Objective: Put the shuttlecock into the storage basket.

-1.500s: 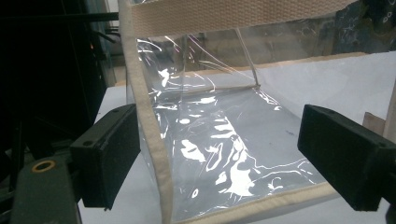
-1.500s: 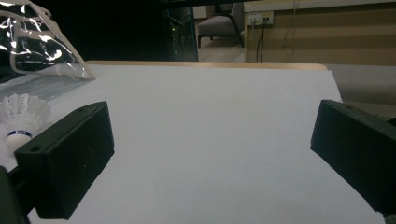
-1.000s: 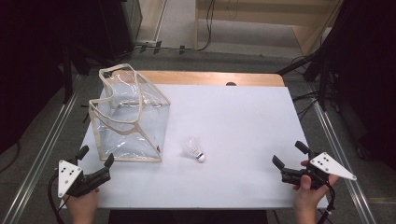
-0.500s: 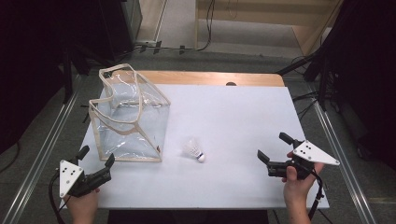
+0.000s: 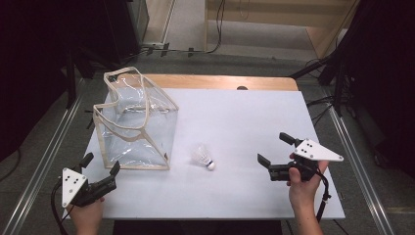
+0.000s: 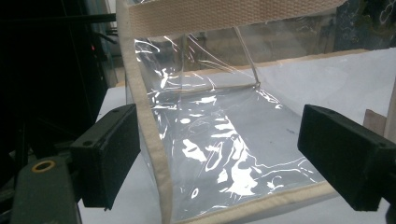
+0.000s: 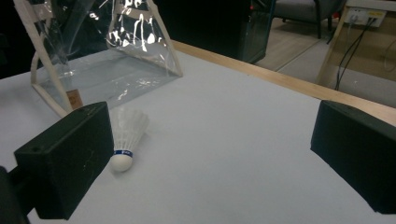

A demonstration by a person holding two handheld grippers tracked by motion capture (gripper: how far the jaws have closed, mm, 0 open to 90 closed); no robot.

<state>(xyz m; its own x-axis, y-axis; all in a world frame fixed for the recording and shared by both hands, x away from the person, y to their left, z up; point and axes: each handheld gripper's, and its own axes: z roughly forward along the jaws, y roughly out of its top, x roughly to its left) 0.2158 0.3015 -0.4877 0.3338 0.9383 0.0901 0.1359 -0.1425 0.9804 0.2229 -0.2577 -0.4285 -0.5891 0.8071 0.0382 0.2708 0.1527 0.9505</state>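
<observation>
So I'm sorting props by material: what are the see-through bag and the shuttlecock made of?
The clear boxy bag with beige edging looks like glossy soft plastic film: it shows glare streaks and wrinkles. Its trim looks like woven webbing. The white shuttlecock with a blue band has a matte rounded white nose; its skirt looks feathery, though feather or plastic is hard to tell.

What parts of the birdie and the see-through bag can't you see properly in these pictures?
- Shuttlecock: in the right gripper view, the near black jaw of the right tongs covers the left side of its feathers.
- Clear bag: in the left gripper view, the picture's top edge cuts off its upper part.
- Small brown tag by the bag: too small to read.
- Inside the bag, high view: glare blurs it.
</observation>
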